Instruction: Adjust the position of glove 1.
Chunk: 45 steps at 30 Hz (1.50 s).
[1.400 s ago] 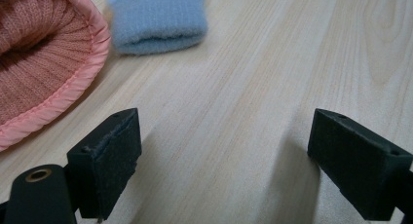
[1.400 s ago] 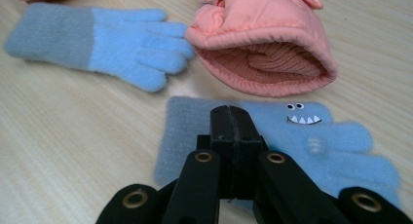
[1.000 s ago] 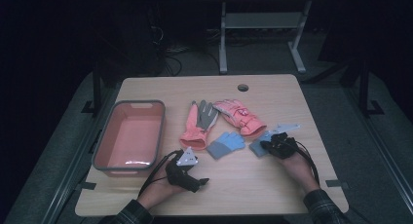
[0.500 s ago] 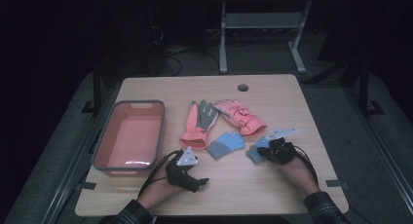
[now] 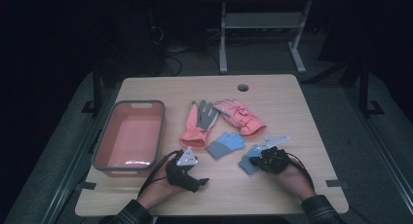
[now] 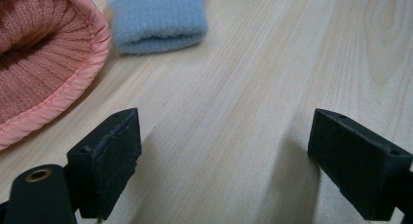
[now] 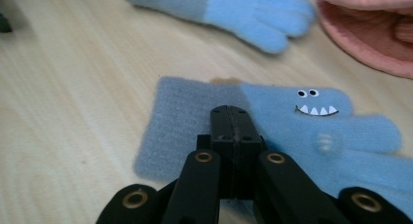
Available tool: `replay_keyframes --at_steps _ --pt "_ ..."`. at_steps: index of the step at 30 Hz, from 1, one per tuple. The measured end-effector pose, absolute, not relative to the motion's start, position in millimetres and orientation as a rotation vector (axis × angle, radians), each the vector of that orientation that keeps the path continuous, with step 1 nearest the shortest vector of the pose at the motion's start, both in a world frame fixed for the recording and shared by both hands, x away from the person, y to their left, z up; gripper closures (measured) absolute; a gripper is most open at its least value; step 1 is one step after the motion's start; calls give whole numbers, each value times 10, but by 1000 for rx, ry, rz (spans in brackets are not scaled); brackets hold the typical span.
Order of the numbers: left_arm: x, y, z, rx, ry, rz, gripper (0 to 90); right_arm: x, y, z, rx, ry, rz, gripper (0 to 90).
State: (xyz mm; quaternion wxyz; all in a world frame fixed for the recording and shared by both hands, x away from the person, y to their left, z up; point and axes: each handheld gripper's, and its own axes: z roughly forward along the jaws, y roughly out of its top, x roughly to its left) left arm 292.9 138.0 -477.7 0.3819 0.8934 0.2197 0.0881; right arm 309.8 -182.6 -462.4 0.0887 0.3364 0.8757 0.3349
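The right gripper [image 7: 233, 118] has its jaws pressed together over the cuff end of the blue monster-face glove [image 7: 311, 131], which lies flat on the table [image 5: 311, 112] at about five o'clock from the pink gloves [image 5: 238, 114], while the left gripper [image 6: 224, 156] rests wide apart with nothing between its jaws, at seven o'clock from the other blue glove [image 5: 225, 144]

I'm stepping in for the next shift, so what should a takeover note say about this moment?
Right hand-held gripper: jaws shut, over the blue monster-face glove; whether it pinches the fabric I cannot tell.
Left hand-held gripper: open, over bare table.
Second blue glove, pink-and-grey glove and pink glove lie mid-table.
Pink bin at left holds no glove.
Likely left: all four gloves into the bin.
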Motion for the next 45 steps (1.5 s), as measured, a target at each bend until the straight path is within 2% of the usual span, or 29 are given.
replay_keyframes --at_steps 23,30,31,35,36,37,45 --pt "2931 1385 -4779 2281 552 226 115 2675 -1420 -4599 794 2749 1030 897" --pt "2939 1383 -4767 2295 548 221 114 2673 -1663 -4523 856 2684 1057 889" --pt "2938 1383 -4767 2295 550 222 114 2672 -1715 -4520 874 2672 1054 872" --pt "2937 1384 -4766 2296 550 220 114 2678 -1928 -4520 947 2586 1092 677" --pt "2938 1384 -4766 2297 549 220 113 2686 -2036 -4533 956 2520 1085 563" --pt "2939 1384 -4766 2296 548 221 113 2686 -2036 -4533 956 2520 1085 563" --pt "2936 1388 -4766 2298 550 224 113 2729 -2363 -4645 1062 2443 1027 345"
